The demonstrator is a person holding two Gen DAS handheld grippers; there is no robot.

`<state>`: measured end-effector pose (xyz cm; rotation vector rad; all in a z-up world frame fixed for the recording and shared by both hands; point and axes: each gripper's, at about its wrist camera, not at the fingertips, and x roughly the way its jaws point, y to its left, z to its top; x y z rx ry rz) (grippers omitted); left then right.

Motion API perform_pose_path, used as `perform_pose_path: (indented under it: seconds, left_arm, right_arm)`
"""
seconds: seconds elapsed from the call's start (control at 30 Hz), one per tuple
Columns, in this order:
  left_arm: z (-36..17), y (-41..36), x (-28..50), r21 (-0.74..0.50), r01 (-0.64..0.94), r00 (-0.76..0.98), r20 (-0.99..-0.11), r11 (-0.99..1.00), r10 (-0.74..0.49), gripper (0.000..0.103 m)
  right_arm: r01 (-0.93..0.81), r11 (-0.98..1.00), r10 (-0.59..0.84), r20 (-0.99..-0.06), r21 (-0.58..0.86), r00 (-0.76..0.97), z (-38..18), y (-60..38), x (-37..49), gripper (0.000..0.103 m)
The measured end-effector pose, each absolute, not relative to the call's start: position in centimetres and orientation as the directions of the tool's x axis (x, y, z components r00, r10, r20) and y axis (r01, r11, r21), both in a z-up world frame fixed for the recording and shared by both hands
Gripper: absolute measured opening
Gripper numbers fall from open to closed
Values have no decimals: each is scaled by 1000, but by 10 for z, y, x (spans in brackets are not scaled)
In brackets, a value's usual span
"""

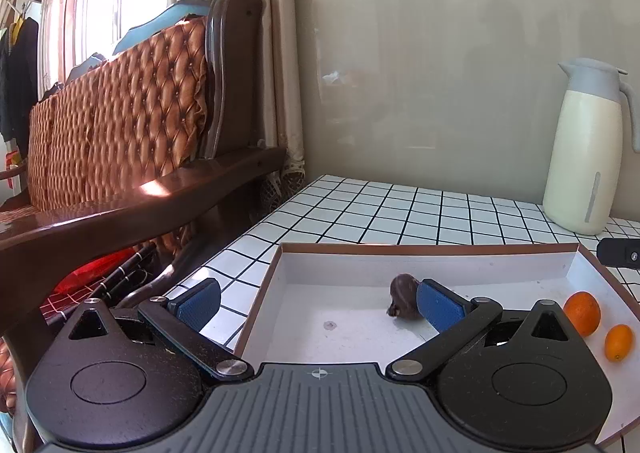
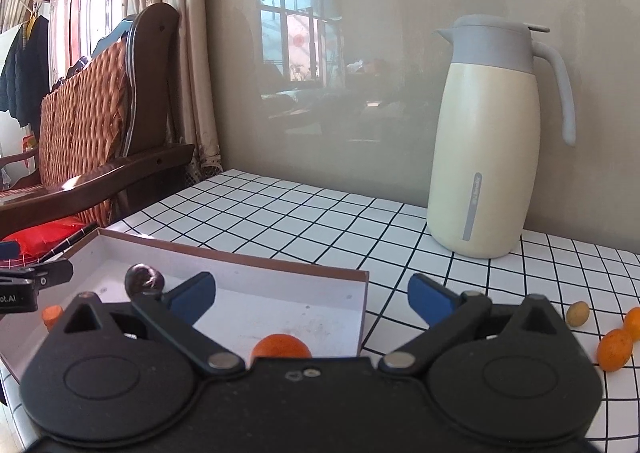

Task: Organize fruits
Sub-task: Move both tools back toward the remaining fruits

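White tray (image 1: pixel 400 261), orange fruits (image 1: pixel 582 313), black-gridded white table (image 1: pixel 360 209).

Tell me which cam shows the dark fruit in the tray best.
Left wrist: the dark fruit lies in mid-frame on the tray floor, only its right edge hidden by a finger. The right wrist view shows it smaller and further away at the tray's far left, its lower part cut off by that gripper's finger.

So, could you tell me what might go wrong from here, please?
1. The dark fruit in the white tray lies right beside the open left claw's right finger; a sideways move could roll it away.
2. The loose fruits on the tiled table are round and may roll when the open right claw reaches for them.
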<state>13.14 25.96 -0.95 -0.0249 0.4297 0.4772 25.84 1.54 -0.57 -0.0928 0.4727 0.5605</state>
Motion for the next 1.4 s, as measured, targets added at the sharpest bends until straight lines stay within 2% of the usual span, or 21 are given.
perform_pose_path:
  seconds: [0.57,0.73,0.87,0.93,1.23,1.4]
  left_arm:
    - [11,234,103,11,-422,839,-375,906,395,103]
    - [18,215,95,3,-414,859,-329,910,392,103]
    - [22,203,92,-43,-406,869,-328,913,371,103]
    - [22,196,93,-61,-399,868,-346,915,355,103]
    - [18,143,102,14,-350,876,-350,936,333,103]
    - [20,117,110,8,-275,907,-331,961,262,103]
  right_arm:
    - [-509,858,491,-401,69,773,15,-26,228,97]
    - [-488,872,469,-337,30,817,25,-44,209,97]
    - [-459,887,452,-297,49,841,36,-67,197,97]
    - [-442,896,436,-299,50,849,39,-79,193,97]
    - [-380,925,360,-325,2,875,33,-117,184,97]
    - [-339,941,316,-340,-9,886,28,-143,181,97]
